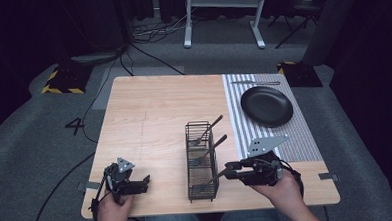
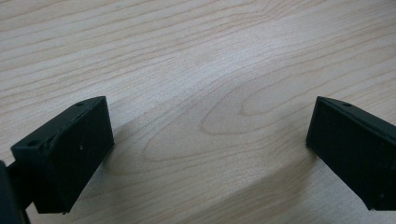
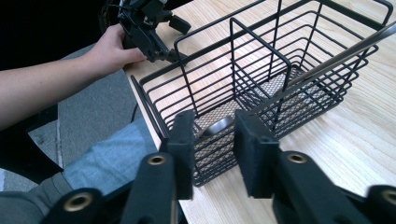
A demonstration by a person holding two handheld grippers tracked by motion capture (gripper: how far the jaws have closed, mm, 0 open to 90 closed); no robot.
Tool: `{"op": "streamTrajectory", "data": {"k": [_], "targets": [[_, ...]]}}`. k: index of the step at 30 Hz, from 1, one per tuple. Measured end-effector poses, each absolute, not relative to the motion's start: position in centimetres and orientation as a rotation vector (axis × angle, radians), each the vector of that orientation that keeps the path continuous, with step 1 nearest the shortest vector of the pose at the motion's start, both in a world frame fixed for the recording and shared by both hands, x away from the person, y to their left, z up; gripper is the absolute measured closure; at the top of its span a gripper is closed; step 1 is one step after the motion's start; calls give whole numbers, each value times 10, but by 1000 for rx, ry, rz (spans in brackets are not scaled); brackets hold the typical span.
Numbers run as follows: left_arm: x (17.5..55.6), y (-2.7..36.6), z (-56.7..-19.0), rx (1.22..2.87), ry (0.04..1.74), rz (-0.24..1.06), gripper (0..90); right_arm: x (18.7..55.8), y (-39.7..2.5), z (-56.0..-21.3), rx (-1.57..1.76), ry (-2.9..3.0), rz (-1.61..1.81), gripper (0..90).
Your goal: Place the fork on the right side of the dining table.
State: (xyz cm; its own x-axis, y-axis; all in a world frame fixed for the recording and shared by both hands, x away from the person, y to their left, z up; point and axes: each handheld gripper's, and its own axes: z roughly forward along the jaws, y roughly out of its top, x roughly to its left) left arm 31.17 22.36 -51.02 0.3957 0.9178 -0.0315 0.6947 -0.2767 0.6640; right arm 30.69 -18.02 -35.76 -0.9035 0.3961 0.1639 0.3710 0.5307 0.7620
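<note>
Right tool (image 3: 214,140) with jaws narrowly apart around a utensil handle (image 3: 218,125) at the wire basket (image 1: 201,160); left tool (image 2: 210,140) wide apart above bare table (image 2: 196,56).

High view above the table (image 1: 154,107); gripper views close, low, sharing its wood.

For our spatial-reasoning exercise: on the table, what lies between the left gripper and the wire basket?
Nothing: in the high view, bare wooden tabletop separates the left gripper from the wire basket.
</note>
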Motion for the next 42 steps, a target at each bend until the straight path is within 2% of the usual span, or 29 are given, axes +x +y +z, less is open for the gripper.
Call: {"op": "streamTrajectory", "data": {"k": [3, 19, 23, 42], "targets": [[312, 224, -510, 2059, 1373, 485, 8, 307, -180, -357, 688, 2730, 1355, 776], [312, 224, -510, 2059, 1373, 485, 8, 308, -181, -350, 731, 2730, 1386, 820], [312, 224, -510, 2059, 1373, 484, 8, 307, -180, -347, 721, 2727, 1404, 864], [312, 224, -510, 2060, 1373, 484, 8, 308, -189, -325, 742, 2646, 1486, 867]]}}
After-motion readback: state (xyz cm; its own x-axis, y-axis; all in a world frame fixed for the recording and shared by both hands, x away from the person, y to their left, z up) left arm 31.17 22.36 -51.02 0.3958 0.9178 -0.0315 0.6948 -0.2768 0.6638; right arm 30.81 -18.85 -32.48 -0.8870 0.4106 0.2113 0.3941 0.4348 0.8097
